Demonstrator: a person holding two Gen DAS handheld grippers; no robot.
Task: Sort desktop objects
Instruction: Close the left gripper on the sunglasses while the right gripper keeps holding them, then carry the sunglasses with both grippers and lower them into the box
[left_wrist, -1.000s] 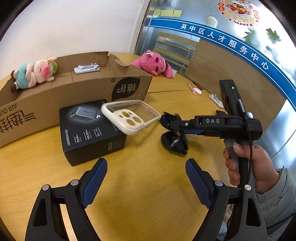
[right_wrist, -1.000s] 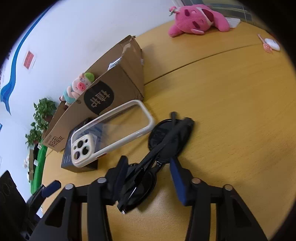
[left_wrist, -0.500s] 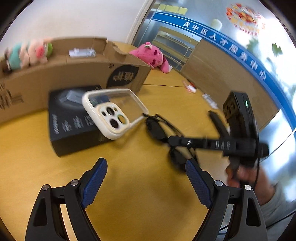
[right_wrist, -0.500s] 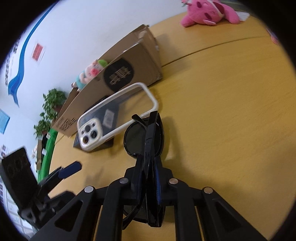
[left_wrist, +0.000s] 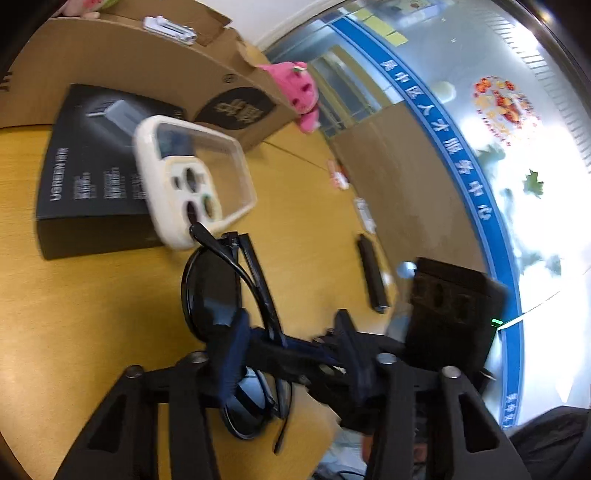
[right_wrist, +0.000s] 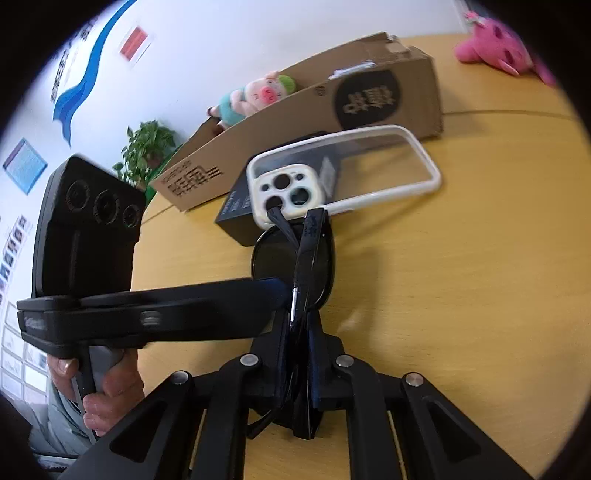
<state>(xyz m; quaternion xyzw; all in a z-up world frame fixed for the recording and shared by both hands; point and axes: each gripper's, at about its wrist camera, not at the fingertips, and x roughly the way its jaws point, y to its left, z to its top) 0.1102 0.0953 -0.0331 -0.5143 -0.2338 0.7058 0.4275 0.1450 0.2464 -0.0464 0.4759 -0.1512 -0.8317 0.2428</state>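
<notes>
Right gripper (right_wrist: 301, 354) clamped tight on folded black sunglasses (right_wrist: 295, 266); left gripper (left_wrist: 291, 347), jaws just narrowing, straddles the same sunglasses, contact unclear.

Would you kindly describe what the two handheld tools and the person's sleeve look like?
Both tools are matte black with angular fingers, silver rivets and blue pads. The left tool carries a boxy black module with three round recesses; the right tool looks alike, with a green light. The sleeve is grey.

Two plush pigs (right_wrist: 258, 94) — one sunglasses (right_wrist: 295, 258), one box (right_wrist: 306, 122).
</notes>
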